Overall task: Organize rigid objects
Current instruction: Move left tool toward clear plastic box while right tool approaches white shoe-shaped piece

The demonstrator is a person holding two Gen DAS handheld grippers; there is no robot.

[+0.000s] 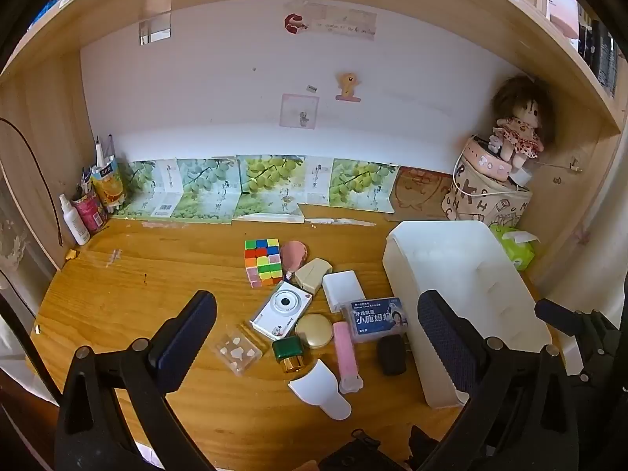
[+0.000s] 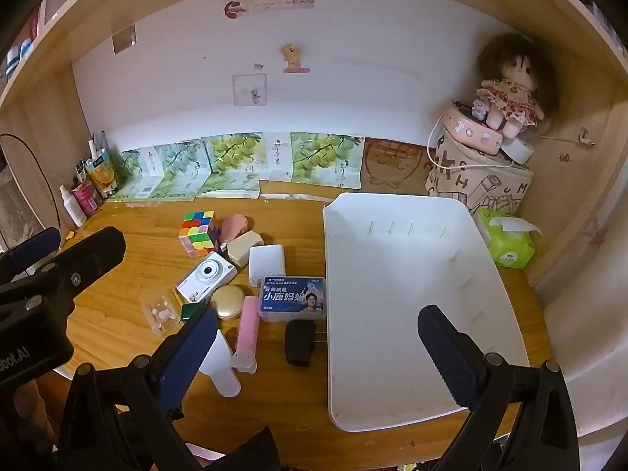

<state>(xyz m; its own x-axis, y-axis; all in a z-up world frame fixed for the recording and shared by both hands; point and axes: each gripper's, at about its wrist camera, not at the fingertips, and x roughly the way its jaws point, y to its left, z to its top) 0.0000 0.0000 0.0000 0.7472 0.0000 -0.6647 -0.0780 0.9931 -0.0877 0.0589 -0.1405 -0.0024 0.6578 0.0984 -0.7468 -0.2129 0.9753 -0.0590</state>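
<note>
Both grippers tilted down over desk, jaws wide, nothing held. Left gripper (image 1: 318,337) above the clutter: camera (image 1: 282,309), cube (image 1: 263,262), blue box (image 1: 378,320), all just left of tray (image 2: 392,418). Right gripper (image 2: 318,347) over tray's near-left edge.

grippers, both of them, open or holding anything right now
left gripper: open, nothing between its fingers
right gripper: open, nothing held, hanging over the near edge of the white tray

The left gripper (image 1: 316,341) and the right gripper (image 2: 318,353) both tilted downward, jaws spread wide apart, holding nothing.
</note>
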